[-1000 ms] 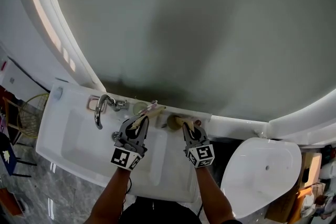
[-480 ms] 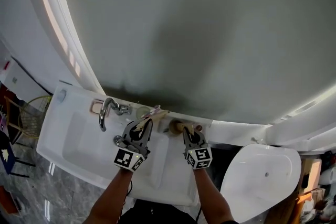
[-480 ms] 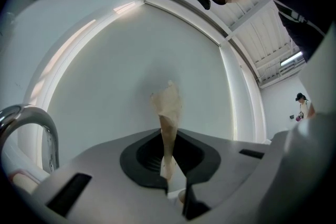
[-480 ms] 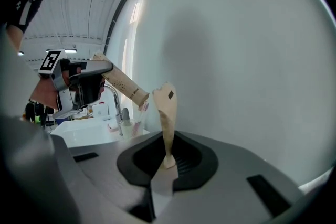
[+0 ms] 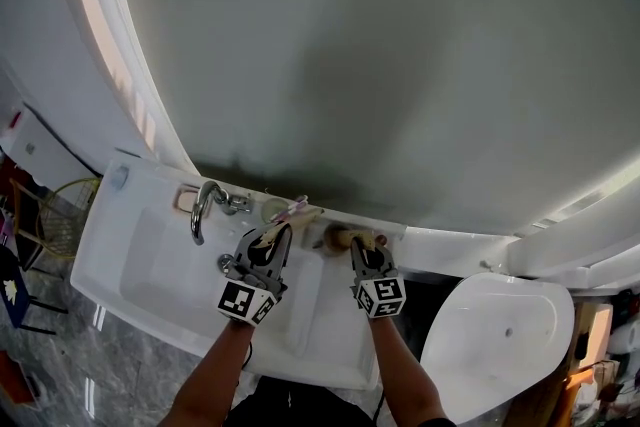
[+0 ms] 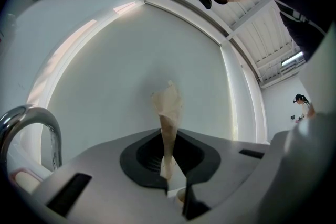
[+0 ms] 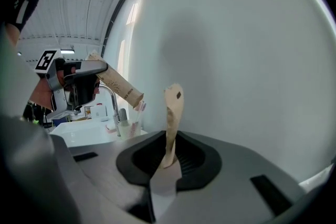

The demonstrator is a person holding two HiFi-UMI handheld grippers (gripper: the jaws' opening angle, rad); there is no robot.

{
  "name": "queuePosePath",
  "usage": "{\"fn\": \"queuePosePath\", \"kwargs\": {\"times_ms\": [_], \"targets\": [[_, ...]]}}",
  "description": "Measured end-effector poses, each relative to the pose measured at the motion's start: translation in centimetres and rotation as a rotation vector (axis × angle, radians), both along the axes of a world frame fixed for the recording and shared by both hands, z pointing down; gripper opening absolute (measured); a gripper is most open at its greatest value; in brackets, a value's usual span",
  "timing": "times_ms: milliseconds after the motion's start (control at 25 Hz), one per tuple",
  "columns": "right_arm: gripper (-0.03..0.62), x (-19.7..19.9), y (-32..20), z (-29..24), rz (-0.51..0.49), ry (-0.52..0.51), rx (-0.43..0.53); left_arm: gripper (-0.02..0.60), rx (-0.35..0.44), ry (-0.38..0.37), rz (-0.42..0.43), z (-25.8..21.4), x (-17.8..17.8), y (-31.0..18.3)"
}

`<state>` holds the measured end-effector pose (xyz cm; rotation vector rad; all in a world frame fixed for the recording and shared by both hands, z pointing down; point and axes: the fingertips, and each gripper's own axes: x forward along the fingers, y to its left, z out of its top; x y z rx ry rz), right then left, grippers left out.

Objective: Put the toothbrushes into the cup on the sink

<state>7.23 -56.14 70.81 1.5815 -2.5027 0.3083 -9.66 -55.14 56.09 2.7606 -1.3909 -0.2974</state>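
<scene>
My left gripper (image 5: 271, 237) is shut on a brown paper toothbrush sleeve (image 7: 116, 83), tilted down to the right over the clear cup (image 7: 126, 127). A pink toothbrush (image 7: 138, 108) pokes out of the sleeve's low end, just above the cup. In the head view the cup (image 5: 270, 209) stands on the sink's back ledge beside the tap (image 5: 205, 206). The same sleeve (image 6: 169, 108) stands up from the shut left gripper (image 6: 170, 171) in its own view. My right gripper (image 5: 362, 246) is shut on a torn strip of brown paper (image 7: 172, 113), held right of the cup.
The white sink (image 5: 130, 265) lies at the left with its basin below the tap. A soap dish (image 5: 181, 200) sits left of the tap. A white toilet (image 5: 500, 335) stands at the right. A big oval mirror (image 5: 380, 45) rises right behind the ledge.
The head view has shifted a little. Both grippers stay shut on their paper at almost the same spots by the cup.
</scene>
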Motion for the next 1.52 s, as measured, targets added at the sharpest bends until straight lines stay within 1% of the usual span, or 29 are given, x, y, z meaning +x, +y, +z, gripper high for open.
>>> {"fn": "queuePosePath", "kwargs": {"times_ms": [40,120,160,240,400,520,680,840,960,1080,1200,1400,1520], "targets": [[0.059,0.1,0.0,-0.1,0.002,-0.003,0.0,0.043,0.001,-0.002,0.0,-0.1,0.0,0.1],[0.174,0.4,0.2,-0.2,0.01,-0.016,0.0,0.043,0.002,-0.003,-0.001,-0.3,0.0,0.5],[0.187,0.5,0.3,-0.3,0.013,-0.024,0.004,0.043,0.003,-0.002,-0.002,-0.3,0.0,0.6],[0.193,0.7,0.6,-1.0,0.018,-0.039,0.021,0.043,0.003,0.003,-0.007,-0.5,-0.1,0.8],[0.221,1.3,1.5,-3.3,0.033,-0.048,0.071,0.043,0.007,0.003,-0.01,-1.2,-0.2,1.6],[0.232,2.1,2.1,-5.8,0.06,-0.055,0.122,0.043,0.019,0.005,-0.012,-2.1,-0.3,2.1],[0.232,2.7,3.3,-9.7,0.06,-0.048,0.194,0.043,0.027,0.011,-0.029,-3.3,-0.9,3.1],[0.232,3.3,4.6,-12.4,0.074,-0.059,0.232,0.043,0.032,0.011,-0.04,-4.1,-1.1,4.0],[0.232,3.6,5.8,-13.2,0.096,-0.056,0.237,0.043,0.043,-0.006,-0.032,-4.5,-1.0,4.8],[0.232,4.3,7.1,-13.1,0.135,-0.05,0.223,0.043,0.047,-0.005,-0.033,-5.1,-1.0,5.5],[0.232,4.3,8.5,-13.3,0.139,-0.033,0.223,0.043,0.054,-0.003,-0.036,-5.7,-1.2,5.9],[0.232,5.0,10.2,-13.9,0.157,-0.054,0.227,0.043,0.055,-0.002,-0.048,-6.0,-1.6,6.8],[0.232,5.1,10.3,-14.2,0.159,-0.054,0.235,0.043,0.053,0.002,-0.051,-6.0,-1.8,7.0]]}}
